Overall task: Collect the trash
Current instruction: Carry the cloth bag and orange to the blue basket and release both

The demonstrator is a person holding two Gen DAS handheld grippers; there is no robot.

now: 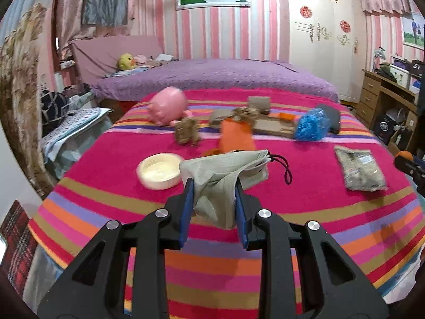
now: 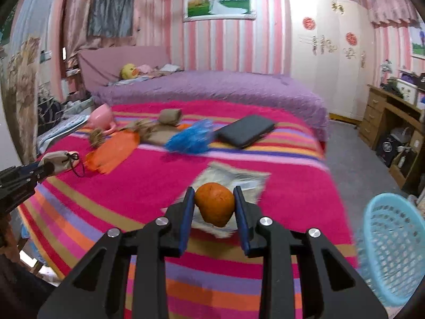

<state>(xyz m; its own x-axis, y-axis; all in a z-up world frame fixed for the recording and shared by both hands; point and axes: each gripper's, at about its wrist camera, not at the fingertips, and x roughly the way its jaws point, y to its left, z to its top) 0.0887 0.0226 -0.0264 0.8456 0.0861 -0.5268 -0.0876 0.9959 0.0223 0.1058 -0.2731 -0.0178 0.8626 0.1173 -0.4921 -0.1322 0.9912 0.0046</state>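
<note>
My left gripper (image 1: pixel 212 186) is shut on a beige drawstring pouch (image 1: pixel 225 170), held just above the striped blanket (image 1: pixel 305 186). My right gripper (image 2: pixel 213 195) is shut on an orange lump like fruit peel (image 2: pixel 215 203), lifted over a silvery packet (image 2: pixel 231 178). In the left wrist view that packet (image 1: pixel 358 170) lies at the right, with the right gripper's orange load (image 1: pixel 403 156) at the frame edge. In the right wrist view the left gripper (image 2: pixel 42 170) with the pouch (image 2: pixel 61 160) shows at far left. A light blue mesh basket (image 2: pixel 393 250) sits at lower right, off the bed.
On the blanket lie a cream round lid (image 1: pixel 159 170), an orange bag (image 1: pixel 235 137), crumpled brown paper (image 1: pixel 186 133), flat cardboard (image 1: pixel 273 125), a blue crumpled bag (image 1: pixel 310 125), a pink toy (image 1: pixel 167 106) and a dark flat case (image 2: pixel 244 130). A wooden desk (image 2: pixel 385 117) stands right.
</note>
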